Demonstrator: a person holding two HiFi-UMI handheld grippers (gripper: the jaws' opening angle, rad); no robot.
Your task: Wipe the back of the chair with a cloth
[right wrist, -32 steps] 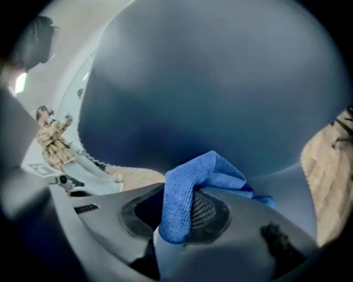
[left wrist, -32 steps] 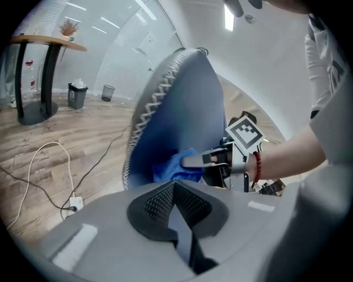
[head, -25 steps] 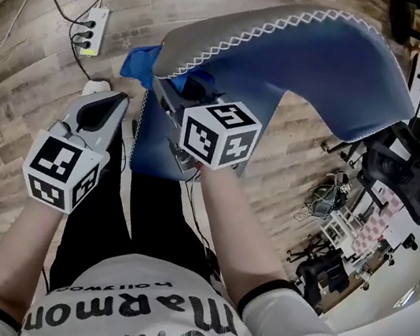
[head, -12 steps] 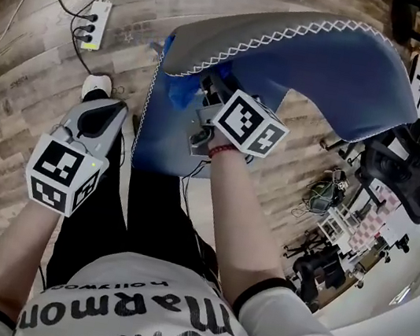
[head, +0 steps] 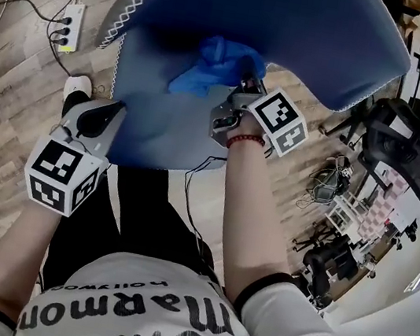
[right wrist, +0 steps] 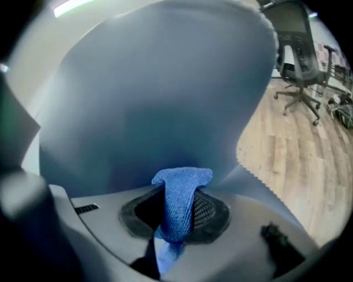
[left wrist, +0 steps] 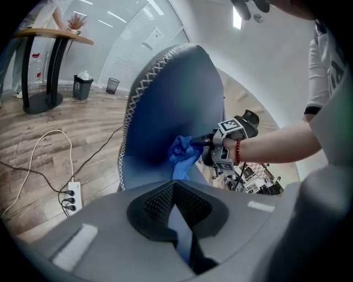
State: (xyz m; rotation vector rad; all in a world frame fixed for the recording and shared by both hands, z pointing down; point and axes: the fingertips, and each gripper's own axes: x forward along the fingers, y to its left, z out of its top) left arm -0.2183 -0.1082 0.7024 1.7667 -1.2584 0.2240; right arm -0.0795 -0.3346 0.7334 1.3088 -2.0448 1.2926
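Observation:
The blue chair back [head: 297, 26] fills the top of the head view, with a white zigzag seam along its edge. A crumpled blue cloth [head: 211, 64] is pressed against its inner face just above the seat [head: 154, 122]. My right gripper [head: 231, 99] is shut on the cloth and points into the chair back. In the right gripper view the cloth [right wrist: 179, 209] bulges out between the jaws, close to the chair back [right wrist: 154, 110]. My left gripper [head: 96, 111] hovers by the seat's left edge, shut and holding nothing. From the left gripper view I see the cloth [left wrist: 183, 156] and the right gripper [left wrist: 198, 144].
A white power strip [head: 64, 27] with cables lies on the wooden floor at the left. Black office chairs [head: 412, 149] and clutter stand to the right. A bin [left wrist: 83, 87] and a round pedestal table [left wrist: 47, 60] are far behind the chair.
My right gripper has carried the cloth from the seat's back-left edge up and rightward onto the chair back. The left gripper has barely moved.

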